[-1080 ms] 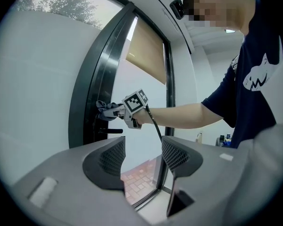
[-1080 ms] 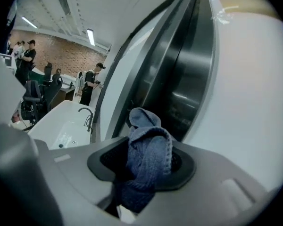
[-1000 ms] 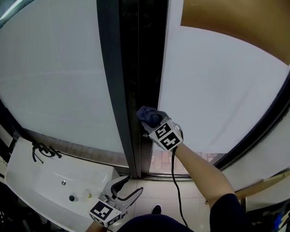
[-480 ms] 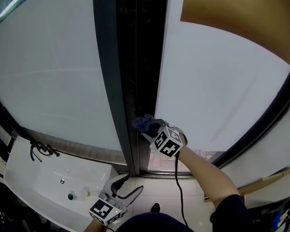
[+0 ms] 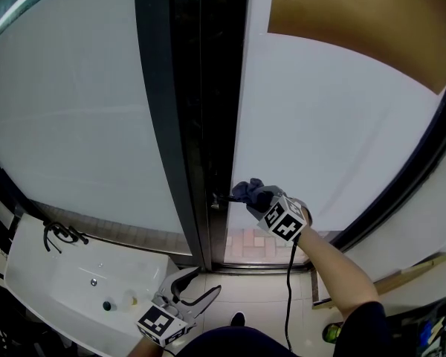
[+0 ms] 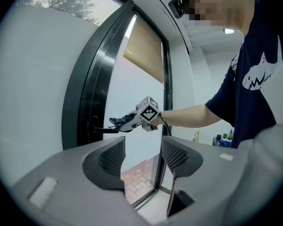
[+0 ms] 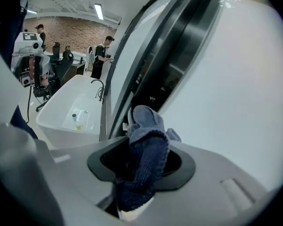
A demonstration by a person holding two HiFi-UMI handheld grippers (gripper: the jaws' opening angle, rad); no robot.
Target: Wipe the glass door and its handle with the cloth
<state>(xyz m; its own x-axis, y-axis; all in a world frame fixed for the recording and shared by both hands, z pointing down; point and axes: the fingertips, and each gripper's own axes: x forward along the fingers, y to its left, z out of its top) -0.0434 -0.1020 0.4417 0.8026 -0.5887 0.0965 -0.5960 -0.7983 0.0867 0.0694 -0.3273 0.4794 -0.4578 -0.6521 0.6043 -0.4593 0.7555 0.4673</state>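
The frosted glass door [image 5: 334,117] hangs right of a black frame [image 5: 197,125]. Its dark lever handle [image 5: 221,197] sticks out at the door's left edge. My right gripper [image 5: 254,194] is shut on a dark blue cloth [image 5: 247,190], and the cloth rests against the handle's outer end. In the right gripper view the cloth [image 7: 146,149] bulges between the jaws and hides the handle. The left gripper view shows the cloth [image 6: 119,122] on the handle [image 6: 101,130] from below. My left gripper [image 5: 197,285] hangs low and open, holding nothing.
A white sink [image 5: 37,266] with a black tap [image 5: 59,234] stands at the lower left, with a small bottle [image 5: 130,300] in its basin. A wooden stick [image 5: 409,272] lies at the lower right. People stand far off [image 7: 101,55].
My right gripper has carried the cloth rightward and a little down, from the black frame onto the handle. The left gripper has stayed where it was.
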